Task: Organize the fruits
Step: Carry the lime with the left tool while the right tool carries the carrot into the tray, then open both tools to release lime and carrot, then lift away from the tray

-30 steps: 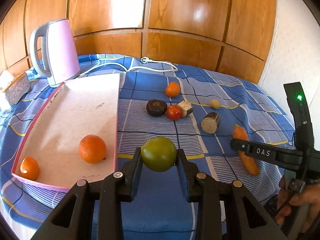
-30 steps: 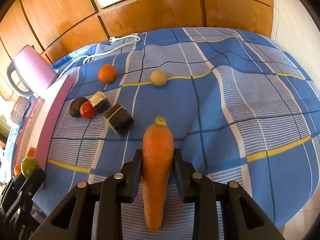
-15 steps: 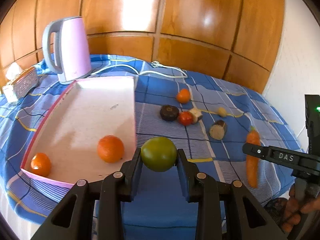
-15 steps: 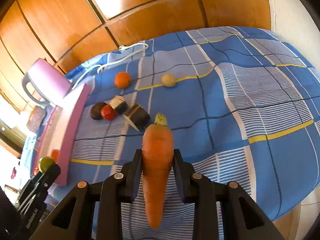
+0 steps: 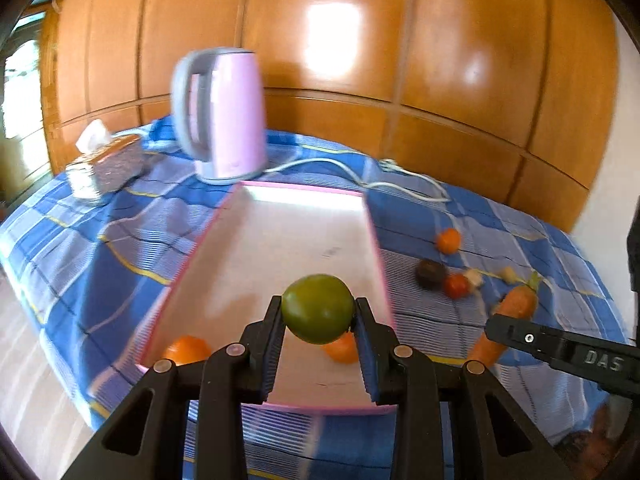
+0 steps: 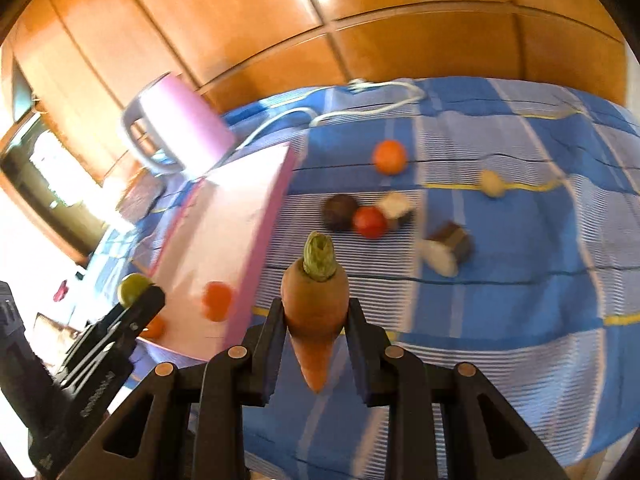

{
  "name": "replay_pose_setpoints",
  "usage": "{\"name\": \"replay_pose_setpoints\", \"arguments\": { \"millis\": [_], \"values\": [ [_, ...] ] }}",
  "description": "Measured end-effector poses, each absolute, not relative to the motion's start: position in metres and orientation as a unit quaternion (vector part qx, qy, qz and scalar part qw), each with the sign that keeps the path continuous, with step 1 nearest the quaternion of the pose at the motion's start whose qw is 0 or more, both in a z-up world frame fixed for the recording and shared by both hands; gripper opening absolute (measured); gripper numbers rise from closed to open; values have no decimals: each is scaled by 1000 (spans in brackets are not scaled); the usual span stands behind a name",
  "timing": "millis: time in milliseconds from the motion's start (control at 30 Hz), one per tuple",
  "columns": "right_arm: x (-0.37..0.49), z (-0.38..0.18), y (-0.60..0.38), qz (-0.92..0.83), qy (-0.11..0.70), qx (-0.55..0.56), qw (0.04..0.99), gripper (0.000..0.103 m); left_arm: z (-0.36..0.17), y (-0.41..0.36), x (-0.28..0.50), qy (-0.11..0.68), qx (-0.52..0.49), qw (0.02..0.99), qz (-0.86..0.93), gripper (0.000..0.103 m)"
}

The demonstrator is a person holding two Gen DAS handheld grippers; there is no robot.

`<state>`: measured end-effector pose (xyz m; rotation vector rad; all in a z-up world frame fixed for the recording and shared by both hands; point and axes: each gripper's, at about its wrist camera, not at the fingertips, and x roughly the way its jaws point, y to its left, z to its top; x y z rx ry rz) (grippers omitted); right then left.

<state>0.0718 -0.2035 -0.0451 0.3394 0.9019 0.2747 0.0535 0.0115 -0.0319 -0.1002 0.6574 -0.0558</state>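
I have swung my left tool [image 5: 318, 314], clamped on a green fruit [image 5: 318, 308], over the pink tray [image 5: 304, 196] holding two oranges [image 5: 188, 350], while my right tool [image 6: 314, 322], gripping a carrot [image 6: 314, 308], has lifted it off the table [image 6: 520, 280], so both loads look ready for sorting.

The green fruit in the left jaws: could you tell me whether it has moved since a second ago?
Yes. The green fruit was over the blue cloth beside the pink tray; now it is above the tray's floor, carried leftward.
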Motion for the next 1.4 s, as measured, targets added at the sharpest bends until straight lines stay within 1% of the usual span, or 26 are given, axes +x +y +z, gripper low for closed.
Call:
{"name": "replay_pose_setpoints", "arguments": {
  "millis": [167, 400, 467, 500, 533, 633, 800, 1200, 1400],
  "values": [
    [93, -35, -168, 172, 438, 157, 868, 30, -37, 37, 64, 335, -63, 940, 7, 34],
    [123, -28, -129, 203, 442, 160, 859, 30, -42, 54, 66, 335, -71, 939, 32, 36],
    [129, -29, -116, 210, 446, 154, 856, 31, -42, 56, 67, 333, -71, 940, 34, 41],
    [132, -29, -112, 212, 449, 153, 854, 32, -43, 57, 67, 332, -73, 940, 34, 48],
    [133, -30, -107, 213, 451, 151, 853, 33, -43, 58, 67, 331, -74, 940, 35, 50],
    [132, -29, -99, 218, 447, 142, 856, 36, -43, 59, 67, 331, -73, 940, 37, 50],
    [122, -31, -102, 205, 445, 124, 863, 36, -45, 59, 67, 333, -78, 939, 38, 50],
    [85, -24, -112, 97, 397, 6, 913, 36, -43, 44, 57, 329, -71, 942, 23, 50],
    [70, -21, -119, 80, 381, -15, 921, 38, -42, 31, 51, 328, -59, 943, 9, 50]
  ]
}}
